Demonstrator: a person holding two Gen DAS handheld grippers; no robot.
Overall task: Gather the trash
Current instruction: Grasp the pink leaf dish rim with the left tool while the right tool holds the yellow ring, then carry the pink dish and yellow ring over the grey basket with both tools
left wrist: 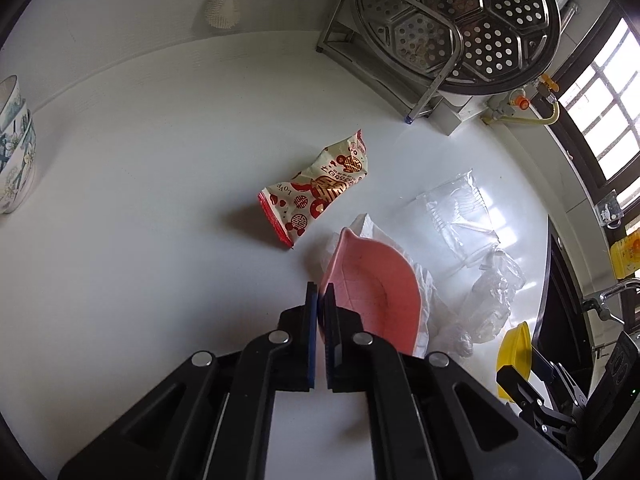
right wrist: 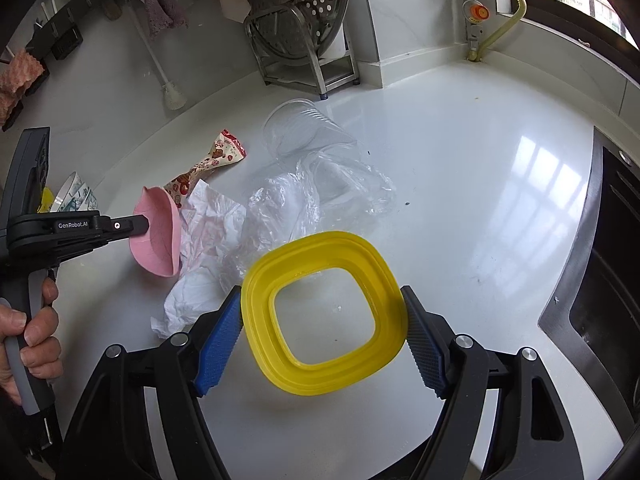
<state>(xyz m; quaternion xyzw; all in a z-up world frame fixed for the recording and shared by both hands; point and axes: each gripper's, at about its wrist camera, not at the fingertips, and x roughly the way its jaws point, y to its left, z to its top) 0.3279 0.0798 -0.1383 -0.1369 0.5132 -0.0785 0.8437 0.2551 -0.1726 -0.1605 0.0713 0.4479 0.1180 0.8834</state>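
Closest in the right wrist view are the right tongs [right wrist: 323, 328], spread wide and squeezing a yellow square ring [right wrist: 324, 314] by its two sides, a bit above the white table [right wrist: 480, 160]. It has a hole in the middle, so it may be a floppy bin or a lid frame (I cannot tell which).

The left tongs [left wrist: 321, 300] are pinched nearly shut on the rim of a pink dish [left wrist: 372, 292]. The dish is tipped up on its edge against the crumpled white paper [right wrist: 200, 256], like a little scoop.

Just past the paper lies a crinkly clear plastic bag [right wrist: 296, 200], and a clear plastic cup [right wrist: 296, 128] lies on its side, touching the bag. A bit to the left is the red and cream snack wrapper [left wrist: 316, 188], flat on the table. All this trash sits in a loose pile in the middle of the table.

I think the step now is gathering: the dish pushes and the yellow ring waits to catch. Next, the dish needs to slide under or behind the paper and sweep it toward the ring, slowly, since paper and bag are light and can slip away.

Far back stands a metal steamer tray [left wrist: 472, 20] in a rack. The bowls [left wrist: 14, 144] at the left are cut off by the picture edge, and the bottom of the yellow ring is hard to see
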